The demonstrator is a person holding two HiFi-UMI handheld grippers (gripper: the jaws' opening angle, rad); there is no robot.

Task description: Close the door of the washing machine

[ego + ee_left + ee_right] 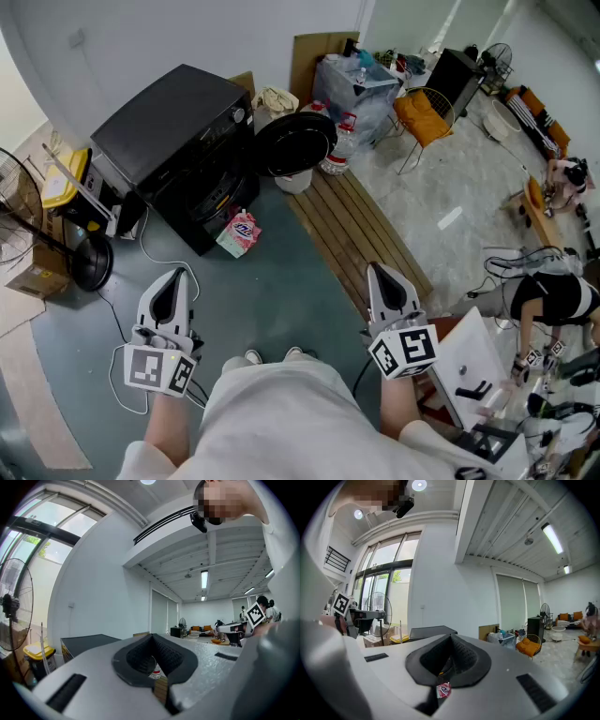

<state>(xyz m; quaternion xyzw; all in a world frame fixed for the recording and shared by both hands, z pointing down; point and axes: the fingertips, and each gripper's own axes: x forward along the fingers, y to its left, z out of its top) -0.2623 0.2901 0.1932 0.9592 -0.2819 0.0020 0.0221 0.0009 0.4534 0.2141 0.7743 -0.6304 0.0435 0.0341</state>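
Left gripper (171,284) and right gripper (386,279) hold their jaws together on nothing, well short of the washing machine (173,131). Its round door (295,142) hangs open beside the machine's front. It looks rigid, hinged and probably light, so a push on its outer rim should do.

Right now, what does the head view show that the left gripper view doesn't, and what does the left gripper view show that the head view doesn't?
Only the head view shows the pink packet on the floor in front of the machine and the person's shoes. Only the left gripper view shows the ceiling lights and the tall windows. Both show the black washing machine and the yellow bin beside it.
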